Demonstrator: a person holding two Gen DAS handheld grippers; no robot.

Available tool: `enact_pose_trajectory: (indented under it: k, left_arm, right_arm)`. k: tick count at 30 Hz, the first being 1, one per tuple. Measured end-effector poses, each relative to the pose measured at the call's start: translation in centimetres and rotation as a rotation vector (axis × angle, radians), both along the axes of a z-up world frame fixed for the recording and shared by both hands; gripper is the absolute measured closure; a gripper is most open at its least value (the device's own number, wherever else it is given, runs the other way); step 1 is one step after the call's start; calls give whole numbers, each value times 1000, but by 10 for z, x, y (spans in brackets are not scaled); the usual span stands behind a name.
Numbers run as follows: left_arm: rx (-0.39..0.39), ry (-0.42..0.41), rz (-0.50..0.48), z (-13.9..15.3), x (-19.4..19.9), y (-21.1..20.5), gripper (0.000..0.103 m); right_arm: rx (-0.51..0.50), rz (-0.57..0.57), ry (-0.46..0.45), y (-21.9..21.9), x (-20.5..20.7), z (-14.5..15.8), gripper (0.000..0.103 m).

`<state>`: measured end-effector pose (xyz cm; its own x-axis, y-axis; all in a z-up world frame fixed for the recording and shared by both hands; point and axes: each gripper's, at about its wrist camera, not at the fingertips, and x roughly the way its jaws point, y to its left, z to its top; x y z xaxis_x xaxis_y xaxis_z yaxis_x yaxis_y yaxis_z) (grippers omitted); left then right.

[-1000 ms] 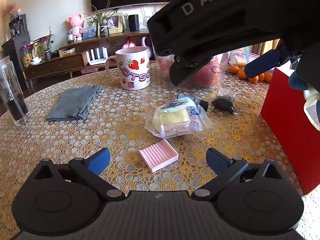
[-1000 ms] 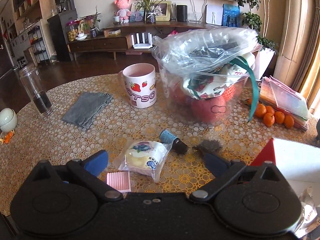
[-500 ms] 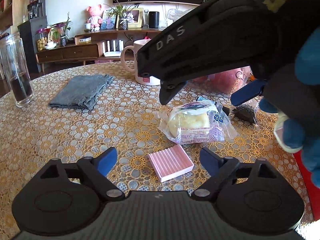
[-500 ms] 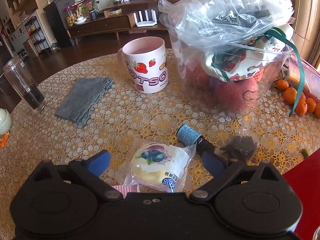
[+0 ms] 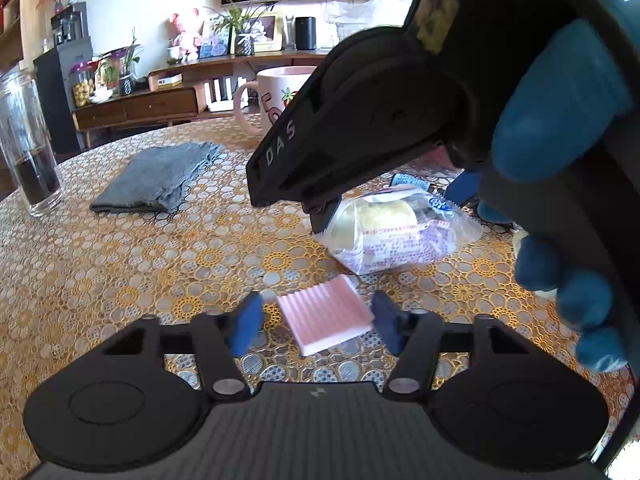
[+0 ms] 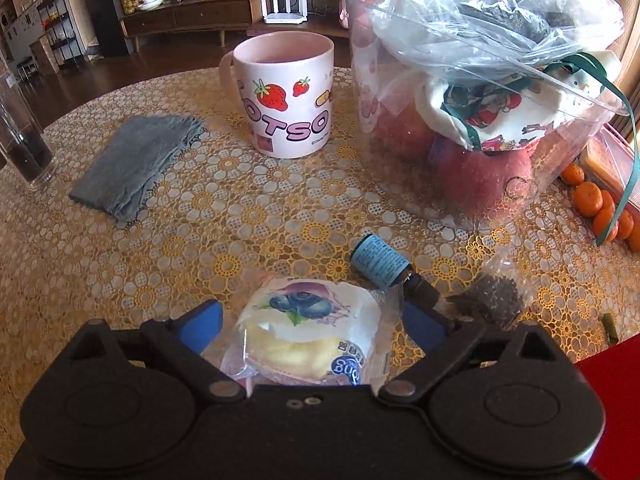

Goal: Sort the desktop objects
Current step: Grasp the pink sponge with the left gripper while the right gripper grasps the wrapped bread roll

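A pink ribbed pad [image 5: 326, 317] lies flat on the table between the fingers of my left gripper [image 5: 316, 322], which is open with gaps on both sides. A wrapped blueberry bun [image 6: 310, 334] lies between the fingers of my right gripper [image 6: 308, 322], also open around it. In the left wrist view the bun [image 5: 394, 232] lies just beyond the pad, with the right gripper [image 5: 384, 204] and gloved hand above it. A small blue-labelled bottle [image 6: 384, 266] and a bag of dark tea [image 6: 496, 300] lie right of the bun.
A strawberry mug [image 6: 288, 96], a clear tub of apples under plastic [image 6: 480, 100], a grey cloth [image 6: 136, 160] and a glass jar [image 6: 20, 140] stand further back. Oranges [image 6: 596, 200] lie far right. A red box [image 6: 608, 400] is at the near right.
Both grippers have lowered and moved forward. The left gripper's fingers have narrowed around the pink pad. The right gripper has come down around the bun.
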<state>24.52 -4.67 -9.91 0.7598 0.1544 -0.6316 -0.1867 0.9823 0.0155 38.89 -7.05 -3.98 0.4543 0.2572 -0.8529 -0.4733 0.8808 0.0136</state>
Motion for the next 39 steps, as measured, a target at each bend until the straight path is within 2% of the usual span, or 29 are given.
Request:
enact_pose_trajectory:
  k: [8,11,12,15,19,21,23,26,28,32,39]
  left_arm:
    - [2,-14,-34,0,-4,0,54]
    - [-1,-15,-42,1,-4,1,54]
    - [0,-15,-44,1,-4,1,54]
    - [1,-14,-48,1,-4,1,54]
    - [3,-18,-51,0,-4,2,54]
    - [6,-20,-54,0,-4,3,54]
    - [7,-24,-58,-1,-4,3,54]
    - [8,-25,-64,-1,-5,3,54]
    - [-6,-23,-62,0,-5,6,54]
    - [-10,-19,-63,1,-7,8,54]
    - [-12,-30,-69,12,-12,8,54]
  right_arm:
    - [8,9,-3,-11,-7,-2,15]
    - [35,5,-10,-14,-9,4,27]
    - [49,6,3,-15,-9,6,34]
    - [41,16,6,-14,-11,7,32]
    - [-8,34,15,-6,-10,1,19]
    - [-1,22,26,-6,-8,-4,18]
    - [26,12,44,-8,-5,-7,20]
    - [64,7,63,-10,-4,-8,31]
    - [80,7,68,-11,-4,-7,35]
    - [74,5,52,-11,-8,-3,37]
    - [124,-16,57,-26,-17,11,37]
